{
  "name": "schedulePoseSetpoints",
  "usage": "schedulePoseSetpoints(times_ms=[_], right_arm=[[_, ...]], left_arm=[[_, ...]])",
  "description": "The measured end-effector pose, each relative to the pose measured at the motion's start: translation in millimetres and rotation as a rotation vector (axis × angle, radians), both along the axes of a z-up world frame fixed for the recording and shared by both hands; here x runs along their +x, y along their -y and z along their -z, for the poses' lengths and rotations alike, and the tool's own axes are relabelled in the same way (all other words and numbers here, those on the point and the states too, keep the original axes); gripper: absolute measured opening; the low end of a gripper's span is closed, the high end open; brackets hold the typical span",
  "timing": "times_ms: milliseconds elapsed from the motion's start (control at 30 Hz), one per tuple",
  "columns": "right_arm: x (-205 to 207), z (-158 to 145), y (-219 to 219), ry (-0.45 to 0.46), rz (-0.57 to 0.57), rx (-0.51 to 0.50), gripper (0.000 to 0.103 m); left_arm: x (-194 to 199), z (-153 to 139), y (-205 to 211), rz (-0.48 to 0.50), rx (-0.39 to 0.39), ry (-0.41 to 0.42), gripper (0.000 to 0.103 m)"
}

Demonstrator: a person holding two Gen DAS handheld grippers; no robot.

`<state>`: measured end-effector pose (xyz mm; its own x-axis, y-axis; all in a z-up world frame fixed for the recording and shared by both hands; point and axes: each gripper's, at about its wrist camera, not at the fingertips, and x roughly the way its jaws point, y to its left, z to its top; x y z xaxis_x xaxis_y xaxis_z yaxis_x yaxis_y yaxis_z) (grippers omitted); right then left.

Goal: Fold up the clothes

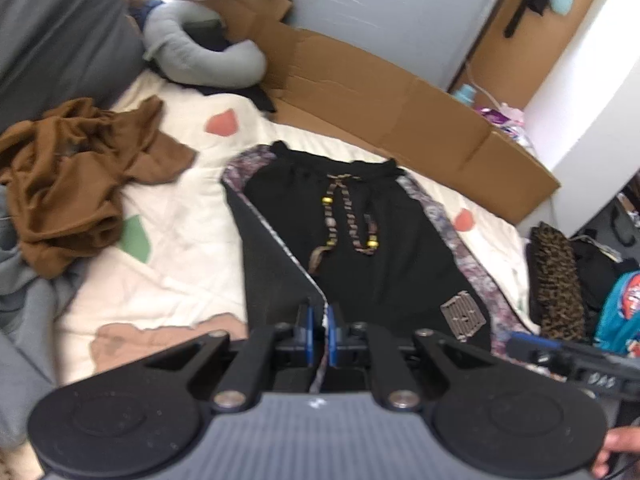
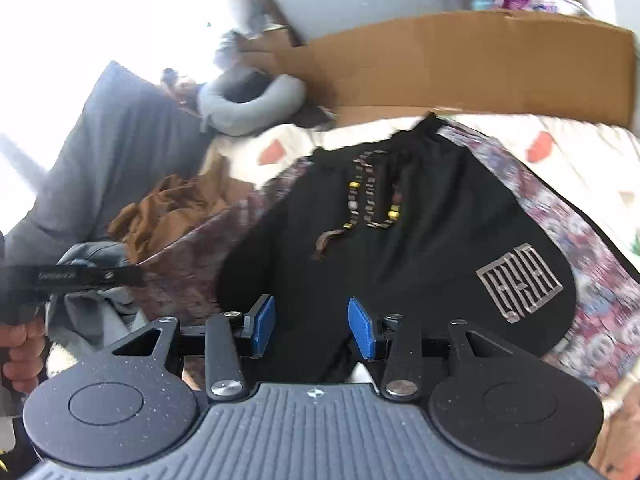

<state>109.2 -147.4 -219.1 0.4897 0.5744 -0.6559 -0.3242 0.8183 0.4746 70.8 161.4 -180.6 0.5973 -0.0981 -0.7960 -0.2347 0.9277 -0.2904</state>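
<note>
Black shorts [image 1: 392,240] with patterned side stripes, a beaded drawstring [image 1: 348,220] and a grey logo patch [image 1: 463,314] lie waistband-away on the cream bedspread [image 1: 180,248]. My left gripper [image 1: 324,320] is shut on the shorts' left hem edge, and the lifted cloth runs taut from the jaws toward the waistband. In the right wrist view my right gripper [image 2: 314,328] stands open above the shorts [image 2: 420,220], blue pads [image 2: 264,326] apart with nothing pinched. The right gripper's tip [image 1: 560,356] also shows at the lower right of the left view.
A crumpled brown garment [image 1: 72,184] lies left of the shorts. A grey neck pillow [image 1: 192,52] and a flattened cardboard box [image 1: 380,92] sit behind. A leopard-print item [image 1: 556,288] and a teal bag [image 1: 620,308] crowd the right edge. A dark grey cushion [image 1: 52,32] fills the far left.
</note>
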Motion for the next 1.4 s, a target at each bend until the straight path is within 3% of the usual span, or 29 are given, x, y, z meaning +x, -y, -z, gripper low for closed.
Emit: schedulePoseSetpoints(times_ms=[433,1067,1167,1233,1300,1400], right_arm=[[-1,-2,-68,0.095,-0.184,0.043,0.048],[17,36,-79,0.086,-0.088,0.028,0.047],[21,40,-76,0.091,-0.067,0.007,0.039],[23,42,-74,0.091,-0.05,-0.008,0.017],[25,44,-71,0.092,-0.03,-0.02,0.004],[26,45,-65,0.097,-0.009,-0.025,0.002]], left_arm=[[23,11,31,0.088,-0.13,-0.011,0.007],[56,42,66,0.16,-0.302,-0.022,0.007],[57,43,69,0.172,-0.329,-0.019,0.007],[57,42,72,0.177,-0.344,-0.012,0.007],[57,40,74,0.181,-0.347,-0.005,0.008],[52,35,73,0.182,-0.353,0.028,0.01]])
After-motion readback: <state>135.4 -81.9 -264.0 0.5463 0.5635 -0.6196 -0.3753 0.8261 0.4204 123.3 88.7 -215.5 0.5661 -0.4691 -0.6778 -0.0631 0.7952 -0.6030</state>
